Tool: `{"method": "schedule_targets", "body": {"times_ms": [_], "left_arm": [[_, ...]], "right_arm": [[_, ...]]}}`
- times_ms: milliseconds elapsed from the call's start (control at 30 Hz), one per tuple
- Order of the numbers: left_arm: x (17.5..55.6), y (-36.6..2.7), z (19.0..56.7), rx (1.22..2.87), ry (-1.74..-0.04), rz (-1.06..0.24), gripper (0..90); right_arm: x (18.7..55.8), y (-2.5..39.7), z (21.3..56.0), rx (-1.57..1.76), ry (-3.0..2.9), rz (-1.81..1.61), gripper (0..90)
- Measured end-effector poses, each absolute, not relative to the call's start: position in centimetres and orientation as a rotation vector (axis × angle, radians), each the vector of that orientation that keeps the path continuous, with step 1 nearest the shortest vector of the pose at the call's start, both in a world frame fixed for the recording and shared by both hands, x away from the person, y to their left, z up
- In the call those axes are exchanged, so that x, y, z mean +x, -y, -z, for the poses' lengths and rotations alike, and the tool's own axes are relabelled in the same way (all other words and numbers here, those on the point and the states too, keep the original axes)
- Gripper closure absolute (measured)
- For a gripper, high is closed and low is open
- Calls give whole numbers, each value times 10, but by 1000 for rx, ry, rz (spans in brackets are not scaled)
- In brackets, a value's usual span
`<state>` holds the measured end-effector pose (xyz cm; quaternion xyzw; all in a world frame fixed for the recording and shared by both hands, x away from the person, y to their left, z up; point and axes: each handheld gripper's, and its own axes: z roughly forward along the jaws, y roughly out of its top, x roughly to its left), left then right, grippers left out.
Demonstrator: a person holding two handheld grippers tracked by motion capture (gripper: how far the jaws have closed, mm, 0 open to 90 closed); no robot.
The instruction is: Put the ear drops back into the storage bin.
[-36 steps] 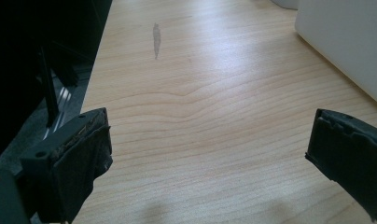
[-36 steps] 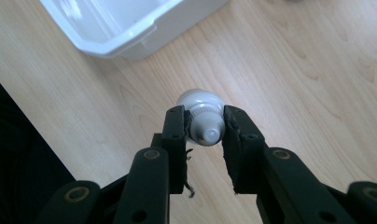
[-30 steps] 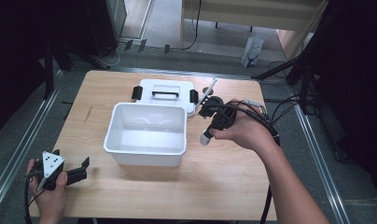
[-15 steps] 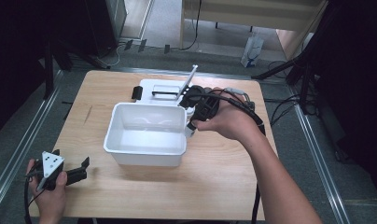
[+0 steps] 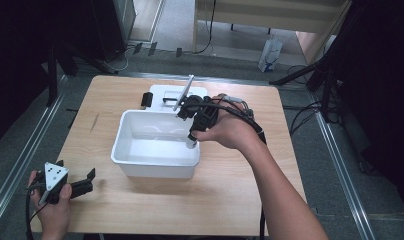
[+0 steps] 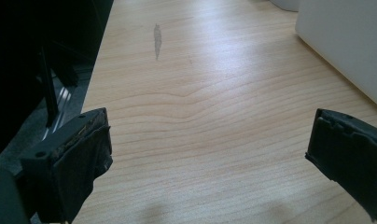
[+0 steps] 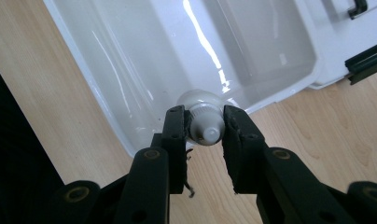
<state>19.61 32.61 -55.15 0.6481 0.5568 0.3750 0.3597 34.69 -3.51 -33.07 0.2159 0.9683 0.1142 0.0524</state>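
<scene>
A white plastic bin (image 5: 155,165) stands open in the middle of the wooden table (image 5: 240,200). My right gripper (image 5: 191,136) hangs over the bin's right rim, shut on a small white capped tube (image 5: 191,142). In the right gripper view the tube (image 7: 203,119) sits between the two jaws, cap end toward the camera, above the bin (image 7: 107,93) and just inside its rim. My left gripper (image 5: 89,181) rests on the table at the front left, open, well apart from the bin. Nothing lies between its jaws in the left gripper view (image 6: 210,144).
The bin's white lid (image 5: 162,93) with black latches lies flat behind the bin; it shows at the corner of the right gripper view (image 7: 336,28). The bin's outer wall (image 6: 345,42) is ahead and to the right of the left gripper. Bare wood lies in front of the bin.
My right gripper has carried the white tube leftward, from beside the bin's right wall to above its right rim. The left gripper has stayed where it was.
</scene>
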Motion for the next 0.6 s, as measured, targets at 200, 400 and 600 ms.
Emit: {"method": "schedule_targets", "body": {"times_ms": [200,400,600], "left_arm": [[196,-327,551,1664,-1440,-959,2],[196,-329,551,1647,-1442,-950,2],[196,-329,551,1649,-1439,-947,3]], "right_arm": [[353,31,343,640,-2947,-322,716],[359,30,355,630,-2932,-313,715],[361,28,366,611,-2932,-296,715]]}}
